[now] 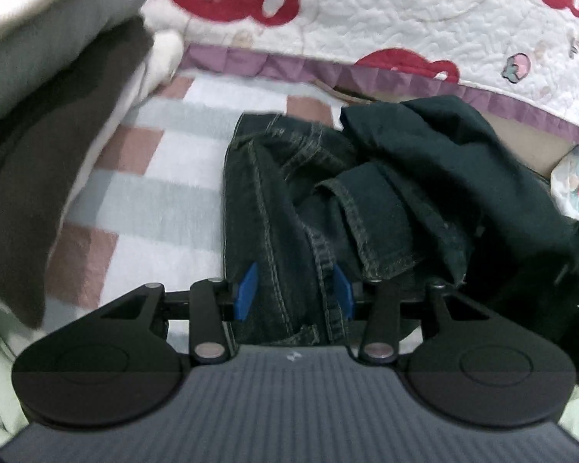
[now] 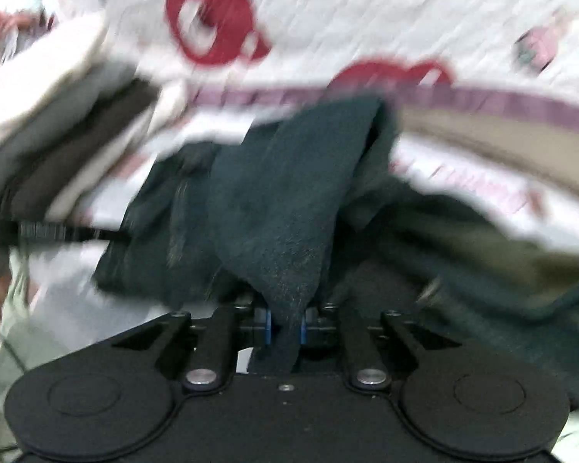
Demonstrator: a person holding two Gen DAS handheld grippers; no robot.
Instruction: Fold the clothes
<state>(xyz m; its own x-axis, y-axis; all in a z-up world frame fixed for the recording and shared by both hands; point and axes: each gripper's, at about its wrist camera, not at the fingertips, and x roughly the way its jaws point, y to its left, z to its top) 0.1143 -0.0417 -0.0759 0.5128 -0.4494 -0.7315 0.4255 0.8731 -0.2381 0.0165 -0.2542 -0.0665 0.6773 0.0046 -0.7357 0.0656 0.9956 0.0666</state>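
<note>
Dark denim fills the middle of both our views: a pair of jeans lies bunched on a bedspread checked in pink, grey and white. From the left wrist we see their long axis running from our left gripper away toward the quilt with red bears and a purple border. One stitched hem is folded back across the heap and points down to the right. Our left gripper has its blue pads set apart on either side of a thick seamed fold, and they press on the cloth. In the blurred right wrist view we see our right gripper nearly closed, its pads pinching a narrow tongue of the same dark fabric, which widens and rises away from the fingers. To the left of the jeans sits a stack of folded clothes in cream, grey and brown.
</note>
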